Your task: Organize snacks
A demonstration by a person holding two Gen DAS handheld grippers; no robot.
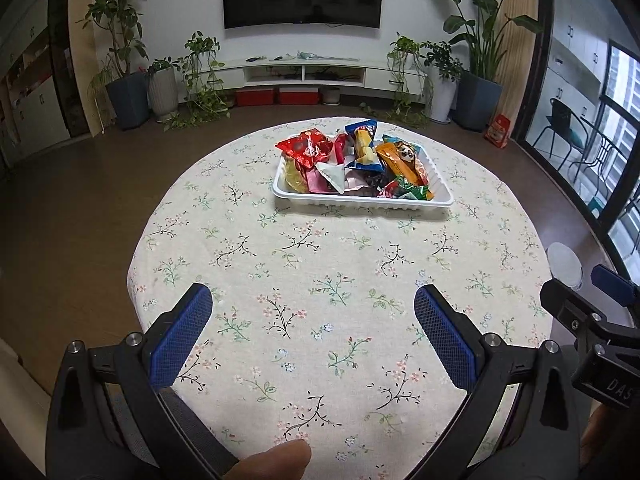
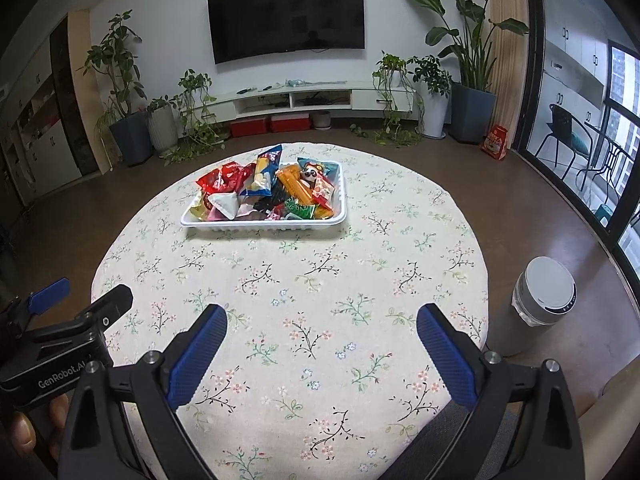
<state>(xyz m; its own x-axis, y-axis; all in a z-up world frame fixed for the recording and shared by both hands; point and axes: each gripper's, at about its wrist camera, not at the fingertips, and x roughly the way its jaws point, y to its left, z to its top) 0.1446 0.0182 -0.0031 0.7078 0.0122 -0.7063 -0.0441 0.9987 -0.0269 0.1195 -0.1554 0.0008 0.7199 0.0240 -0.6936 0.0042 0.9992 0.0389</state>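
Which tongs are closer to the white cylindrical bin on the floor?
Right. The right tongs hover over the table's near edge, the white bin just off to their right. The left tongs sit farther left, beyond them.

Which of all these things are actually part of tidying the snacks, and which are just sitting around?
Part of the job:
white tray
snack packets
left gripper
right gripper

Just around:
floral tablecloth
white bin
TV
potted plants

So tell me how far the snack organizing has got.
It looks done or nearly so: the snacks are all piled in the white tray, and none lie loose on the floral tablecloth. Nothing is in hand; the left gripper and right gripper are open and empty. Left: possibly tidying the pile.
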